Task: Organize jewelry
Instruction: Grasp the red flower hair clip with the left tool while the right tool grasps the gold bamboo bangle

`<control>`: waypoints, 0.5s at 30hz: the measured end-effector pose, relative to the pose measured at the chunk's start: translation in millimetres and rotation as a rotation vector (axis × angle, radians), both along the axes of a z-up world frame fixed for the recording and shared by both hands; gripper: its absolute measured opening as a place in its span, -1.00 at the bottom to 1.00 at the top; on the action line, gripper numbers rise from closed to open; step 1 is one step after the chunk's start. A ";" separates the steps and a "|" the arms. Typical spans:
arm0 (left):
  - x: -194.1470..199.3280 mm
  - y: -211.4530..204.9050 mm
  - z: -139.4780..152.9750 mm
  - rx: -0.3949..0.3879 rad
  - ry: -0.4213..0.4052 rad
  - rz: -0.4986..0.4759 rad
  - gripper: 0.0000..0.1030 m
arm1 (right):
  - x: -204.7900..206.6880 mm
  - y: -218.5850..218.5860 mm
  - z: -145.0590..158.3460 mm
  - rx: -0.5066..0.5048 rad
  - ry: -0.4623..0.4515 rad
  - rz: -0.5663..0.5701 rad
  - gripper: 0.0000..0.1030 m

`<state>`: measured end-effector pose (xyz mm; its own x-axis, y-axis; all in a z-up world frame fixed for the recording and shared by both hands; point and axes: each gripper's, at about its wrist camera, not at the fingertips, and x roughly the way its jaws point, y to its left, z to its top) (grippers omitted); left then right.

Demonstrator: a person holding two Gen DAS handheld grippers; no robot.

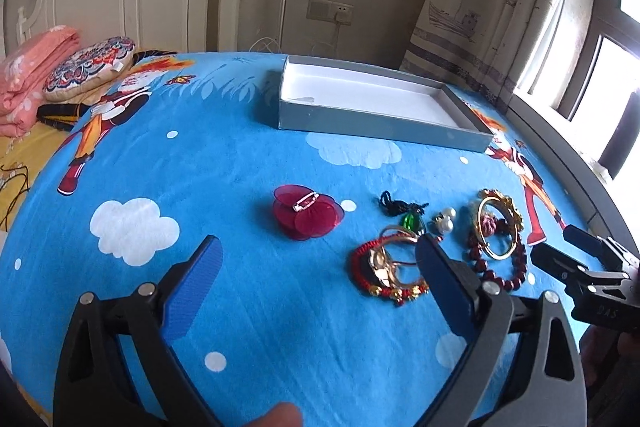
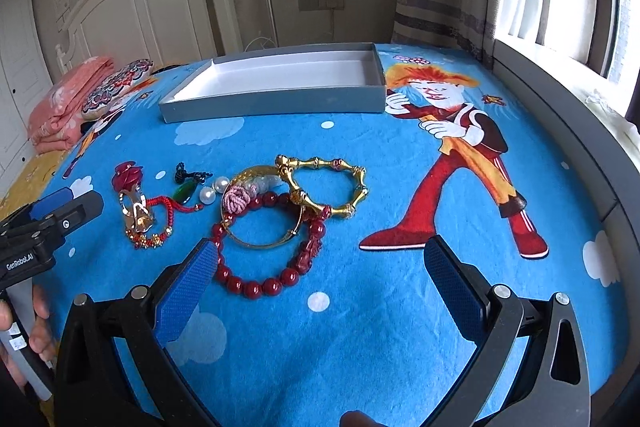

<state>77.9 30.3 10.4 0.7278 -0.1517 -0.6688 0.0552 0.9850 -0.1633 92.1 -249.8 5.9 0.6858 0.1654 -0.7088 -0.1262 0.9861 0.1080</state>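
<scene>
A pile of jewelry lies on the blue bedspread in front of an empty grey box (image 1: 376, 123) (image 2: 276, 103). In the right wrist view: a dark red bead bracelet (image 2: 280, 281), a plain gold bangle (image 2: 262, 243), a gold bamboo bangle (image 2: 328, 183), pearls (image 2: 214, 189), a green pendant (image 2: 185, 191), a red cord bracelet with gold charms (image 2: 144, 223). A red flower clip (image 1: 306, 213) lies apart to the left. My left gripper (image 1: 320, 267) is open and empty, low over the cord bracelet (image 1: 390, 273). My right gripper (image 2: 320, 267) is open and empty, just before the bead bracelet.
Folded pink blanket (image 1: 32, 75) and a patterned cushion (image 1: 90, 67) lie at the far left by the white headboard. A curtain and window sill (image 2: 560, 95) run along the bed's right side. The bed edge curves down at right.
</scene>
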 end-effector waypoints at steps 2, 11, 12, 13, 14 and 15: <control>10.6 8.2 -0.1 -0.019 0.015 0.029 0.69 | 9.6 -0.8 2.1 0.008 0.013 -0.010 0.87; 49.5 9.9 -16.9 0.023 0.119 0.001 0.36 | 42.3 2.1 -1.6 0.011 0.057 -0.004 0.87; 52.7 9.4 -20.1 0.027 0.134 -0.001 0.30 | 46.0 0.7 -3.3 0.019 0.069 -0.006 0.87; 53.8 8.8 -23.1 0.027 0.142 -0.005 0.27 | 49.3 -0.9 -4.9 0.021 0.079 -0.011 0.87; 54.6 7.6 -23.4 0.044 0.135 -0.006 0.25 | 52.2 -2.7 -6.3 0.022 0.087 -0.013 0.87; 55.2 6.6 -24.1 0.059 0.133 -0.007 0.19 | 54.3 -4.5 -7.5 0.027 0.094 -0.014 0.87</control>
